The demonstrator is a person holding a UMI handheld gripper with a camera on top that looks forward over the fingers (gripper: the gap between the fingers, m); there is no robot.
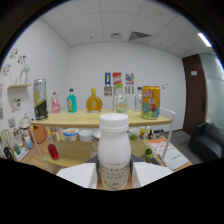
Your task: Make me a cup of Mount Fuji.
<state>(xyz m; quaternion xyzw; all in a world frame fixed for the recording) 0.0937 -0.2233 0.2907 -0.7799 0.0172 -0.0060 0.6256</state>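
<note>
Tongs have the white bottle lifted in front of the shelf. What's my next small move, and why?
Probably carry the white bottle down toward the pouring spot, keeping it upright. Both tongs press its sides, its cap is on, and it hangs ahead of the drinks shelf, not resting on it.

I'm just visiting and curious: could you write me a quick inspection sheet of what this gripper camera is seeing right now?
Surface: two-level wooden shelf, bottles on top, more items below.
Job's things: white bottle between the fingers, both pressing its sides.
Clutter: tall dark can, pink bottle, teal bottle, amber round bottle, clear bottle, yellow tin.
Grippers: gripper shut on the white bottle.
Cables: nothing seen.
Surroundings: white walls, posters, dark door.
</note>
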